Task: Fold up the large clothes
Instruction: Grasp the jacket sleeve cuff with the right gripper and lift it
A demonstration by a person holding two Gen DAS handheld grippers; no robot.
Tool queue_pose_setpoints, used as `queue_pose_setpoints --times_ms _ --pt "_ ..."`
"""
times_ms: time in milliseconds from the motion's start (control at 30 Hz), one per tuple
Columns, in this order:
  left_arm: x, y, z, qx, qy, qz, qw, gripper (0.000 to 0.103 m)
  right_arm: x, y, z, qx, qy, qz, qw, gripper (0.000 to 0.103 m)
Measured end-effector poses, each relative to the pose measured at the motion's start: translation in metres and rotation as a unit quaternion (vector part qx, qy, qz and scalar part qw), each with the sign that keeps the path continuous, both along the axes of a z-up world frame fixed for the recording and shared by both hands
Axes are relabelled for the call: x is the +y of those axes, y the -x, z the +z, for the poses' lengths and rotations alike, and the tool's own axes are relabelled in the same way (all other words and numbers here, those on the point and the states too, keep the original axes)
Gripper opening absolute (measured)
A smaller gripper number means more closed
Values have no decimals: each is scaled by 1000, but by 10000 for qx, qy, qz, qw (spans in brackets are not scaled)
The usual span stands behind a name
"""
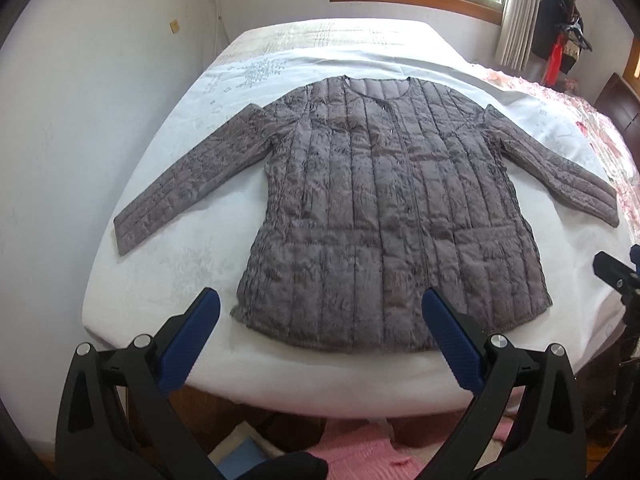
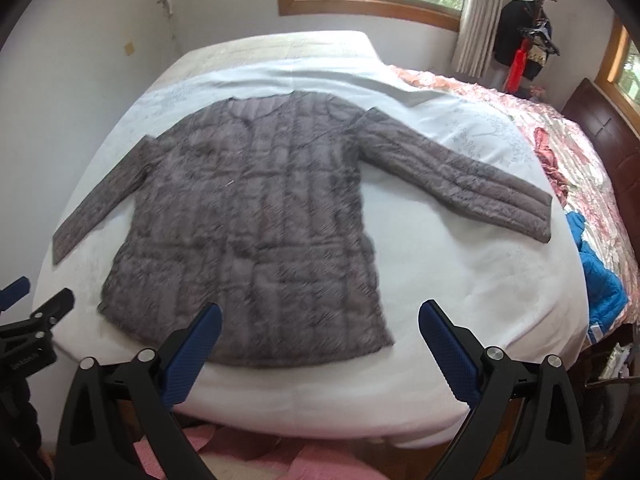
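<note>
Lying flat beyond both spread, empty grippers — left gripper [image 1: 320, 304], right gripper [image 2: 320, 308] — apparently untouched: quilted jacket [image 1: 384, 208].

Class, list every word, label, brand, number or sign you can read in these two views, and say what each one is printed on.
None can be read with certainty.
Small pale lettering on the black body of the left hand-held gripper, seen at the edge of the right wrist view: too small and blurred to read.
The quilted jacket and the white sheet show patterns only, no text.
</note>
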State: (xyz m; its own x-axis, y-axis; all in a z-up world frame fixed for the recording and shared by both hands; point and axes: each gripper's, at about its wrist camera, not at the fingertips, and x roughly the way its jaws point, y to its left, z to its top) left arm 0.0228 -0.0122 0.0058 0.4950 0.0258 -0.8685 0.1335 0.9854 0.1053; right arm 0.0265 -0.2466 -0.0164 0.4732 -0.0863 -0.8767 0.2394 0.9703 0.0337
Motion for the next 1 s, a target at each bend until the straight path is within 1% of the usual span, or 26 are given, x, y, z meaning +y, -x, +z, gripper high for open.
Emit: queue_pose_setpoints --times_ms 100,167,233,267,333,400,467,567,600,667,700,833,933,1000 --pt "-9 -20 -12 48 -18 7 10000 100 -41 -8 -9 -184 -155 -329 9992 99" --pt "-15 -33 -21 110 -14 -41 9999 100 -67 -11 -14 -281 -132 -564 9979 99" --pt "-22 -50 -31 265 74 -88 9996 100 -101 -15 -19 -379 -102 -836 9957 99" --pt "-27 -58 -36 339 108 -127 9993 100 -120 -18 -23 -370 -56 -1013 9942 99" --pt "-40 -77 -43 333 213 -196 9990 100 -158 -23 -29 -309 4 -1300 9910 99" --pt "-56 -98 -48 288 189 -300 9990 100 -206 -30 -38 -267 -46 -1619 9864 99" --pt "-81 -124 -55 197 133 -533 9983 100 -245 -37 -47 -226 -131 -1841 9826 99" --pt "-115 -153 -63 71 -68 -774 9970 100 -308 -48 -64 -201 -248 -2157 9759 99" --pt "-132 -167 -66 38 -100 -907 9958 100 -328 -53 -72 -113 -274 -2288 9730 99" --pt "-156 -189 -72 102 -58 -1045 9945 100 -357 -58 -85 -46 -389 -2402 9699 99" --pt "-172 -204 -76 171 105 -1100 9937 100 -376 -64 -96 36 -467 -2443 9686 98" --pt "-220 -249 -91 381 501 -1219 9905 100 -421 -77 -121 255 -612 -2603 9632 96" --pt "-248 -273 -105 479 597 -1233 9894 99 -443 -82 -133 380 -658 -2676 9605 96" --pt "-262 -287 -116 583 607 -1245 9886 95 -453 -85 -141 497 -734 -2631 9607 96"
